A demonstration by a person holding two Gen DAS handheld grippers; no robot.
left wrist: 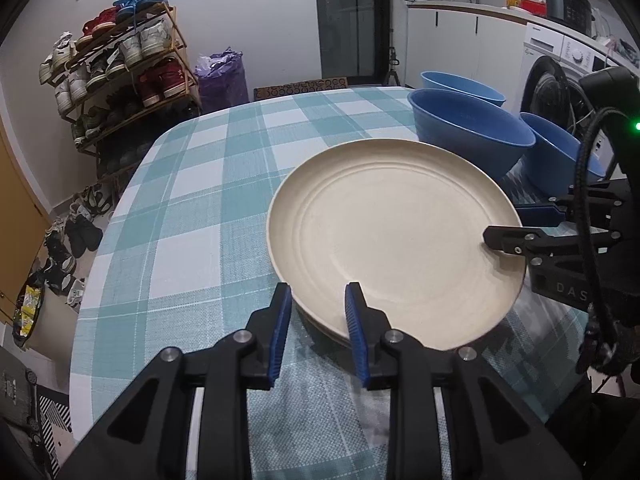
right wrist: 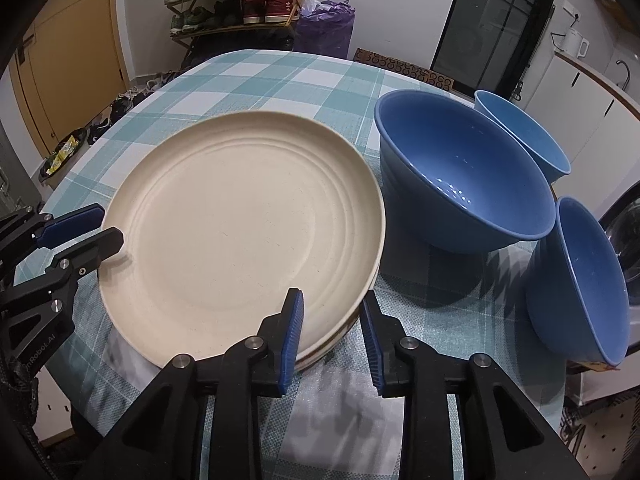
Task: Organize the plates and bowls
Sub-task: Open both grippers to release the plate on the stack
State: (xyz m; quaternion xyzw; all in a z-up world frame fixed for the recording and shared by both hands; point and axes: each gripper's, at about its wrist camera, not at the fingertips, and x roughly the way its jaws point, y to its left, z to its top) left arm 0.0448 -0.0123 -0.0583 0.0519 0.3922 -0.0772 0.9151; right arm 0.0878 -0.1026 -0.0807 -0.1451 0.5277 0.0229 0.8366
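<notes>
A stack of cream plates [left wrist: 396, 240] sits on a table with a blue and white checked cloth [left wrist: 208, 184]. I can see the edges of more plates under the top one, but I cannot tell how many.

The left gripper [left wrist: 316, 320] is at one side of the stack. Its 2 blue pads [left wrist: 280, 332] sit on either side of the plate rim with a gap, so they are not squeezing it. The right gripper [right wrist: 332, 336] is at another side of the stack. Its 2 fingers also stand apart around the rim, let go and not pinching.

3 blue bowls stand just beside the plates. The big bowl [right wrist: 464, 184] is right next to the stack. A smaller bowl [right wrist: 524, 136] is behind it. Another bowl [right wrist: 580, 280] is tilted, at the table edge
</notes>
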